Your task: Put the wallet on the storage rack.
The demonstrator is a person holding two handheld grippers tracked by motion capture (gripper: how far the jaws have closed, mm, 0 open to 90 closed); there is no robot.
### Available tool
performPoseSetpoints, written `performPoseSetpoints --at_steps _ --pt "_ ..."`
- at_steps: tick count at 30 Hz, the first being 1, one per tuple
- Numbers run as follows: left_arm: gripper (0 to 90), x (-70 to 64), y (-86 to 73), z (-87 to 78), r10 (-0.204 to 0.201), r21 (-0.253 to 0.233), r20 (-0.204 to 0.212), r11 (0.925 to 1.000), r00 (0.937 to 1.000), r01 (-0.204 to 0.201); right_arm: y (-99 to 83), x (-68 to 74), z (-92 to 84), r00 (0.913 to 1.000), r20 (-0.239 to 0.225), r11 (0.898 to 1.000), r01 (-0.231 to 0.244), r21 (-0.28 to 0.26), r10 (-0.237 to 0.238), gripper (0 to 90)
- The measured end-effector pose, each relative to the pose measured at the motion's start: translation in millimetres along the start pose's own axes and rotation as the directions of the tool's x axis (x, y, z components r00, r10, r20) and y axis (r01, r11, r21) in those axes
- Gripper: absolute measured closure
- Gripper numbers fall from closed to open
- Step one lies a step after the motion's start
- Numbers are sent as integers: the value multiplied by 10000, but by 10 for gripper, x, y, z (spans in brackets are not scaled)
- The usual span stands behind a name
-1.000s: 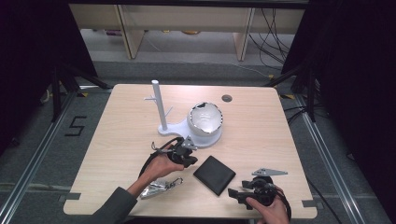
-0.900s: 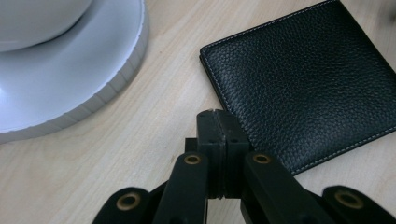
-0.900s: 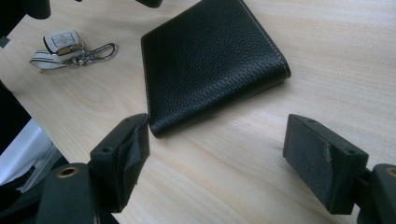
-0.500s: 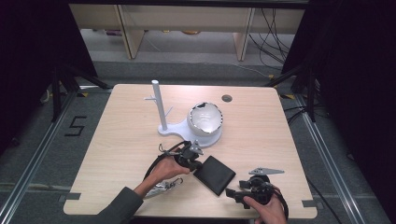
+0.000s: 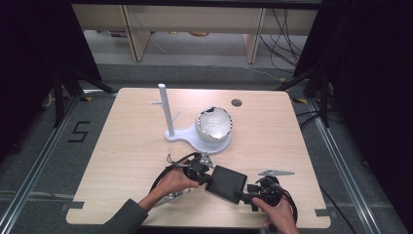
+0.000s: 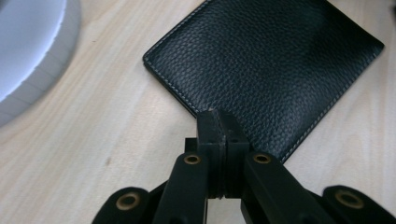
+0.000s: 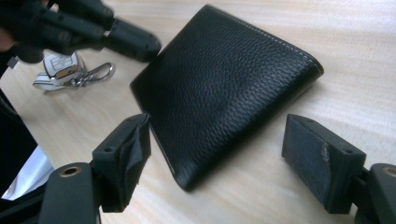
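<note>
Since a second ago, left gripper [image 5: 207,176] reached wallet [image 5: 226,182], fingers clenched | right gripper [image 5: 246,196] fingers released, straddling wallet corner

Evenly lit pale wooden bench [image 5: 122,146] amid dark surroundings, soft shadows, slightly soft high view, near black fingers [image 6: 218,135] blurred

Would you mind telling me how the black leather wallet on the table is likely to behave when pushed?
The black grained-leather wallet lies flat and folded, so it should probably slide, not roll or tip. Its textured surface likely grips the pads. Lifted by one edge, it may flex or fall open.
</note>
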State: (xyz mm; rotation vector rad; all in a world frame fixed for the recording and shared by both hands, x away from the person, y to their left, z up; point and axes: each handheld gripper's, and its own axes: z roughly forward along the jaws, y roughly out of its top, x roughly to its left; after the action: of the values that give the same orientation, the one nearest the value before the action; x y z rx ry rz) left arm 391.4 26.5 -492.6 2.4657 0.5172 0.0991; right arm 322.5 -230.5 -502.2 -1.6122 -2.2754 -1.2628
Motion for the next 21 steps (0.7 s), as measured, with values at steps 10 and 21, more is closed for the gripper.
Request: performPoseSetpoints --at_steps 10,21 --pt "889 -144 -12 9 163 -4 444 9999 9989 -163 140 -114 66 9997 216 9998 95 -157 -91 281" --pt "890 -181 -30 16 124 -27 498 9999 9987 -122 216 -204 118 9984 86 9979 -557 -327 560 309"
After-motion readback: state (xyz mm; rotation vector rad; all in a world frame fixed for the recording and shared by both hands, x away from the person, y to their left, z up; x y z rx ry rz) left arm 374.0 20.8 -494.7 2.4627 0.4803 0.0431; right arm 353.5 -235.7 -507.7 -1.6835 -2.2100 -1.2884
